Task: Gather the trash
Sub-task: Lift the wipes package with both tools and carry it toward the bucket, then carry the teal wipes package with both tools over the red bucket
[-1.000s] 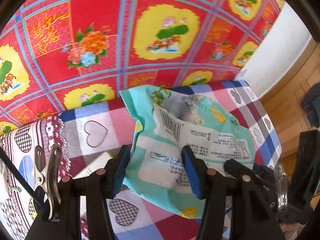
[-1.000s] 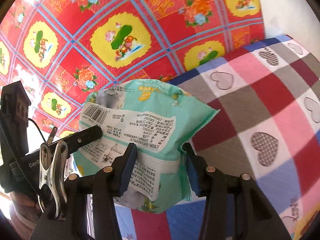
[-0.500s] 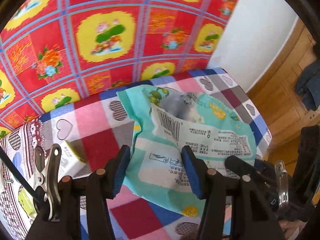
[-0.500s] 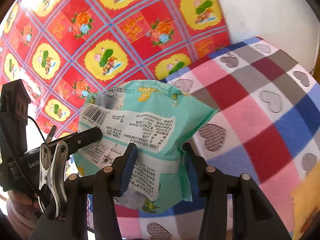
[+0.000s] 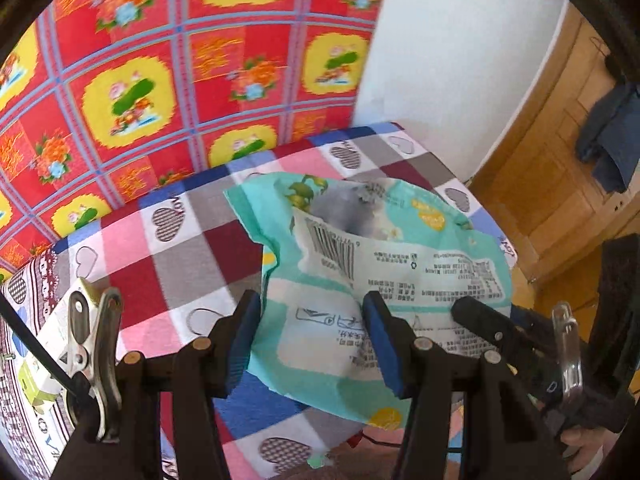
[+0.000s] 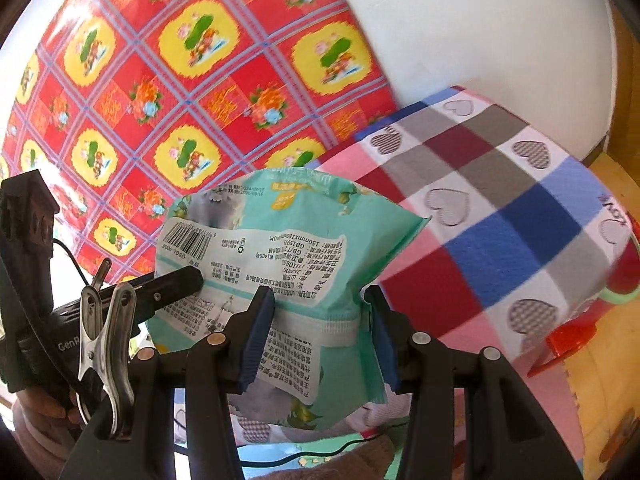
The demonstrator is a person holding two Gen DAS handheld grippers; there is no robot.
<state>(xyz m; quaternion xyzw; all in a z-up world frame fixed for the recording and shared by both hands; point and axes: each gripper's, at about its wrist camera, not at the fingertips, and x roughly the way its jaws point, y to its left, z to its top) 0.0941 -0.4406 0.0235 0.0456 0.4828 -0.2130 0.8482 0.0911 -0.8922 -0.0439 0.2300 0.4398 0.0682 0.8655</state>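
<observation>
A crumpled teal wet-wipe packet [image 5: 400,248] with a white printed label hangs above the checked heart-pattern cloth [image 5: 180,264], carried by both grippers. My left gripper [image 5: 312,344] is shut on its lower left part, blue pads pressing the plastic from both sides. In the right wrist view the same packet [image 6: 280,232] sits between the pads of my right gripper [image 6: 316,332], shut on its lower edge. Each view shows the other gripper's black finger lying on the label: the right gripper's finger [image 5: 480,320] and the left gripper's finger [image 6: 172,284].
A red and yellow flowered cloth [image 5: 140,80] covers the wall behind, with white wall [image 6: 480,40] beside it. A wooden cabinet [image 5: 560,168] with a dark garment [image 5: 612,132] stands right. A small carton [image 5: 44,352] lies left. A red plastic object [image 6: 568,340] sits beyond the cloth's edge.
Both grippers have carried the packet sideways to the right and slightly up. The flowered cloth slid left in both views, and the cloth's right edge, white wall and wooden cabinet came into view.
</observation>
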